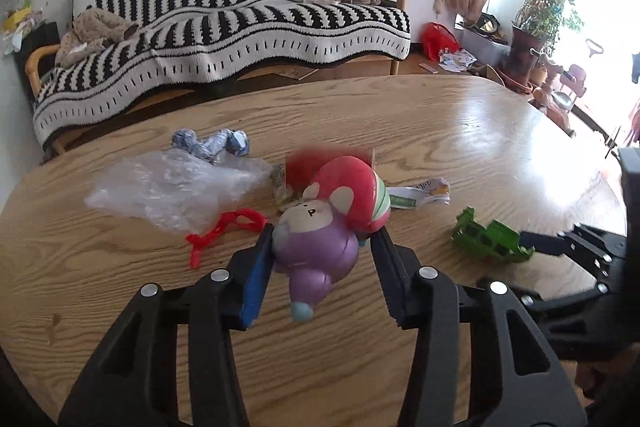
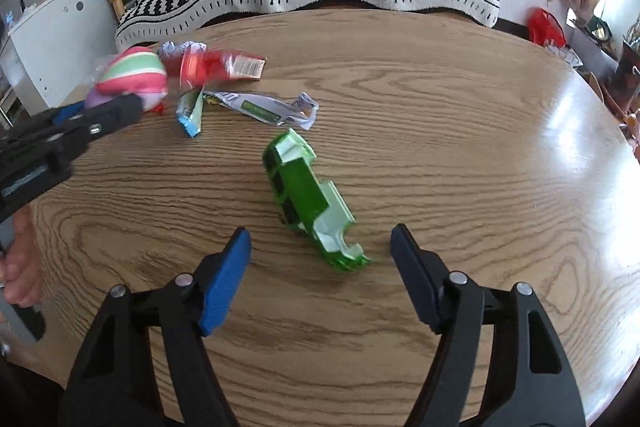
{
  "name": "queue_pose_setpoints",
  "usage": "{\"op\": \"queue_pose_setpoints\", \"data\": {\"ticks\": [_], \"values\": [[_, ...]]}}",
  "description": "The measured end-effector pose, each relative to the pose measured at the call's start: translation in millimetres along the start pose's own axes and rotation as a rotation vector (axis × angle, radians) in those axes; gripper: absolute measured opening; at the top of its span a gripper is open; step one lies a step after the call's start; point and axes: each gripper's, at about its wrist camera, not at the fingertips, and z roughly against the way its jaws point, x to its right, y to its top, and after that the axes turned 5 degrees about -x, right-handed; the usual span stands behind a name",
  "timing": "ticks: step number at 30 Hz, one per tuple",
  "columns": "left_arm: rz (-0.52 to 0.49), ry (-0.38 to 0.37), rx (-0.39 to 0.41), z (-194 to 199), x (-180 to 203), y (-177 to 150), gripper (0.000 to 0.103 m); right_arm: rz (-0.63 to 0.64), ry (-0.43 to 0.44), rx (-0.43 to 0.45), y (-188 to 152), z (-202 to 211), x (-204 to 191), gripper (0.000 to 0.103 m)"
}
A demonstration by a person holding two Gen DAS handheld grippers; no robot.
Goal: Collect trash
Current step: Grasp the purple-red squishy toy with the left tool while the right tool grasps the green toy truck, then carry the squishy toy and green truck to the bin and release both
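The left gripper [image 1: 322,239] pinches the purple squishy toy [image 1: 320,227]. The right gripper [image 2: 320,259], spread, straddles the green toy truck [image 2: 308,199]; centre both pads before closing.

red wrapper [image 1: 304,167] blurred | squishy toy [image 1: 320,227] hides its lower part

Right gripper [image 2: 320,247] over wooden table [image 2: 460,155], jaws apart, pads clear of green toy truck [image 2: 308,205] lying between and just ahead of them. Far left, left gripper [image 2: 116,111] clamps a pink-and-purple plush toy [image 2: 134,77]. Wrappers [image 2: 260,107] beyond truck.
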Motion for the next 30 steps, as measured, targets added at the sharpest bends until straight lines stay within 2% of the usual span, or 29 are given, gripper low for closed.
{"op": "queue_pose_setpoints", "data": {"ticks": [2,4,5,6,7,14,19,22,30], "values": [[0.003,0.004,0.005,11,-2,-3,0.047,0.004,0.004,0.007,0,-1,0,0.067],[0.008,0.003,0.01,20,-3,-3,0.047,0.013,0.003,0.011,2,-2,-2,0.057],[0.011,0.003,0.011,24,-3,-4,0.047,0.017,0.005,0.012,3,-1,-2,0.043],[0.016,0.004,0.013,30,-3,-5,0.047,0.018,0.012,0.011,3,-1,-1,0.024],[0.02,0.004,0.013,33,-3,-5,0.047,0.011,0.02,0.005,2,0,-1,0.015],[-0.007,-0.026,0.023,48,24,-7,0.047,-0.026,0.016,0.061,-16,36,10,0.013],[-0.044,-0.095,0.032,51,69,-2,0.047,-0.073,-0.01,0.106,-53,85,39,0.013],[-0.097,-0.149,0.038,54,112,-2,0.047,-0.123,-0.063,0.123,-84,114,69,0.013],[-0.293,-0.328,0.038,64,259,-23,0.047,-0.387,-0.23,0.124,-193,184,184,0.013]]}}
